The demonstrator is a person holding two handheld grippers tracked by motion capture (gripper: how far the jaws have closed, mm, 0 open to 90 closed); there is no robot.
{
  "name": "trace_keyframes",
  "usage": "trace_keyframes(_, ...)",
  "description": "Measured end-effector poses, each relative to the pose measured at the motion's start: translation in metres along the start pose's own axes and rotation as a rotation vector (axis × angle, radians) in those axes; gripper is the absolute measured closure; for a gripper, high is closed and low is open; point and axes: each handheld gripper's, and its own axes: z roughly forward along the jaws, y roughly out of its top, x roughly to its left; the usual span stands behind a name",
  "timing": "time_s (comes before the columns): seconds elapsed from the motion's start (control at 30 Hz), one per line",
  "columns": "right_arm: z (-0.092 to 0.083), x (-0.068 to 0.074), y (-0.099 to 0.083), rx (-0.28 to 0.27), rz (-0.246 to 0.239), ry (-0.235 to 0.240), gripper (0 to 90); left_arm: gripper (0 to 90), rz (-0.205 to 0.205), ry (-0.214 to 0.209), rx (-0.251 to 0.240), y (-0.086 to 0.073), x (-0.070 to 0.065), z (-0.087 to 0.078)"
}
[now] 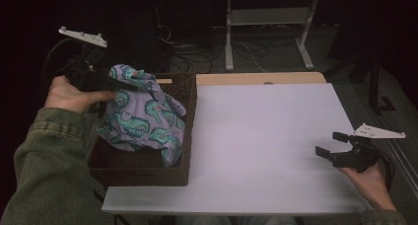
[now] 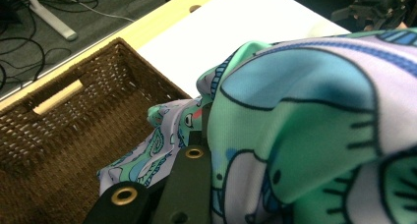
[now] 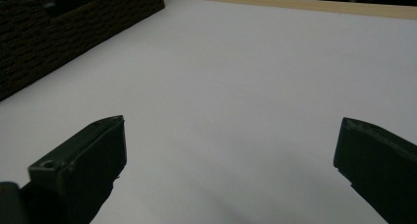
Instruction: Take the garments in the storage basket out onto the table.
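The left hand-held gripper (image 1: 123, 85) is clenched on a patterned cloth (image 1: 143, 114), pinching it near the top while most of the fabric hangs into and over the wicker basket (image 1: 190, 136) at the left end of the worktop (image 1: 266, 136). In the left gripper view the cloth (image 2: 305, 116) drapes over the jaws, so the depth of the pinch cannot be told. The right hand-held gripper (image 1: 337, 145) is released, jaws wide apart, low over bare worktop well apart from the basket. Judged step: lifting the cloth out of the basket. To do it well, the lift should run straight up until the trailing hem clears the basket rim, since a snag on the weave could drag the basket. The free gripper is well placed to take a hanging corner once the cloth comes across
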Motion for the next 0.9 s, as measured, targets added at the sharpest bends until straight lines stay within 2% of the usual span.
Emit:
trace_keyframes(0.2, 0.001, 0.000, 0.000, 0.000, -0.001, 0.001, 0.0, 82.9, 0.001, 0.024, -0.018, 0.013, 0.001, -0.016)
trace_keyframes(0.53, 0.000, 0.000, 0.000, 0.000, -0.001, 0.002, 0.0, 82.9, 0.032, 0.057, -0.049, 0.039, -0.005, -0.041)
trace_keyframes(0.67, 0.001, 0.000, 0.000, 0.001, 0.000, 0.004, 0.0, 82.9, 0.055, 0.068, -0.061, 0.049, -0.008, -0.047)
trace_keyframes(0.9, 0.000, 0.000, 0.000, -0.001, 0.002, 0.007, 0.0, 82.9, 0.056, 0.071, -0.086, 0.066, -0.013, -0.052)
